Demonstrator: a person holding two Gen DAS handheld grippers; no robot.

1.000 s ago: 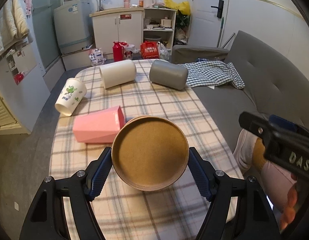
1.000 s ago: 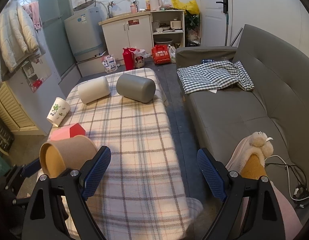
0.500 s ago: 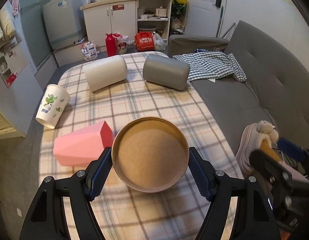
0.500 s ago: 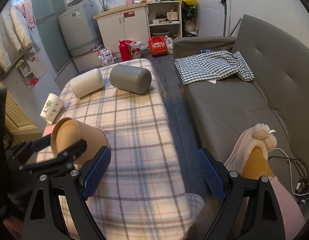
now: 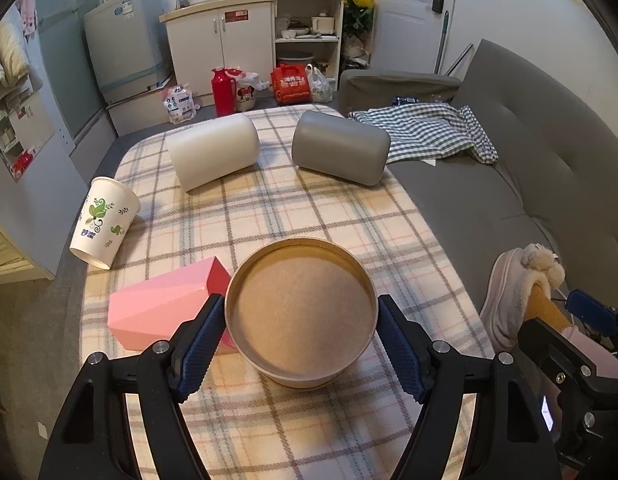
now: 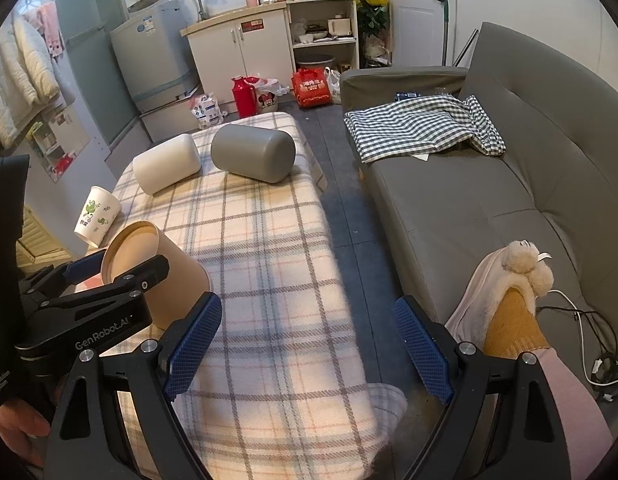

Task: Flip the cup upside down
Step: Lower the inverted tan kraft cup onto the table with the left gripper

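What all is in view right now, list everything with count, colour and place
brown paper cup: 1, tan, base up, between left fingers
printed paper cup: 1, white and green, table's left edge
pink cup: 1, on its side, left of brown cup
white cup: 1, on its side, far end
grey cup: 1, on its side, far end
table: 1, plaid cloth
sofa: 1, grey, right
checked cloth: 1, on sofa
left gripper: 1, black, blue fingers
right gripper: 1, open, empty
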